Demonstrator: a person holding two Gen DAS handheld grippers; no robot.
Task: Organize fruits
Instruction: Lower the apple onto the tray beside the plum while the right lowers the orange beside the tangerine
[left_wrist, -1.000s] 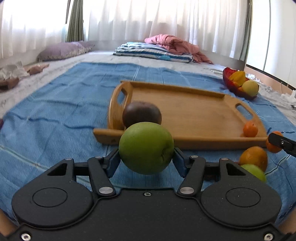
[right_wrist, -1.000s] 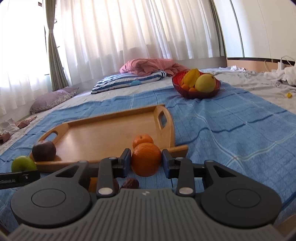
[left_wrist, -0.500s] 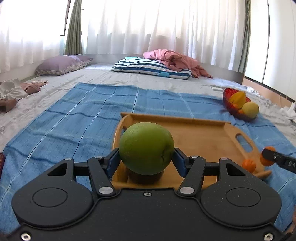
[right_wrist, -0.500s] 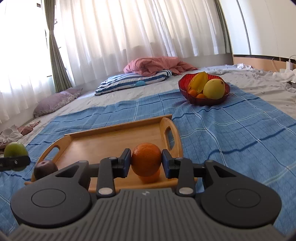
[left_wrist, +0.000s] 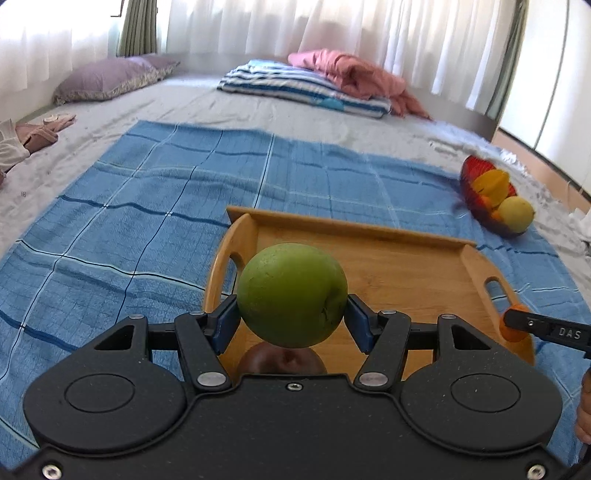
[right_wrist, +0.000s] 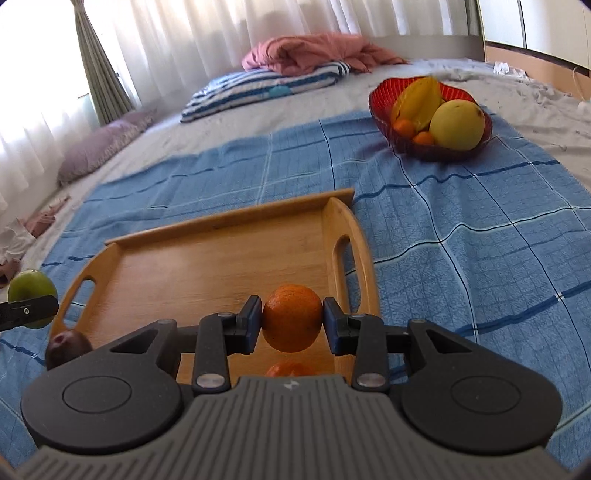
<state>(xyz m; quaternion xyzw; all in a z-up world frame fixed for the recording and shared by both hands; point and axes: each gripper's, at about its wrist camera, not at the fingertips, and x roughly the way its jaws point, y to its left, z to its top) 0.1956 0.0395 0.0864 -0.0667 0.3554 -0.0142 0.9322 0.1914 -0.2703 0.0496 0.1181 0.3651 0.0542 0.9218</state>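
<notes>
My left gripper is shut on a green apple and holds it above the left end of the wooden tray. A dark brown fruit lies on the tray just below it. In the right wrist view my right gripper is shut on an orange over the right end of the tray, with a smaller orange on the tray under it. The green apple and the dark fruit show at the left edge there. The right gripper's finger, with the orange behind it, shows at the right in the left wrist view.
The tray lies on a blue checked blanket spread over a bed. A red bowl with yellow fruit and small oranges stands at the blanket's far right. Folded striped and pink bedding and a purple pillow lie by the curtains.
Both grippers have risen and moved forward over the tray, each carrying its fruit. The dark fruit and the small orange now sit below the grippers instead of ahead of them.
</notes>
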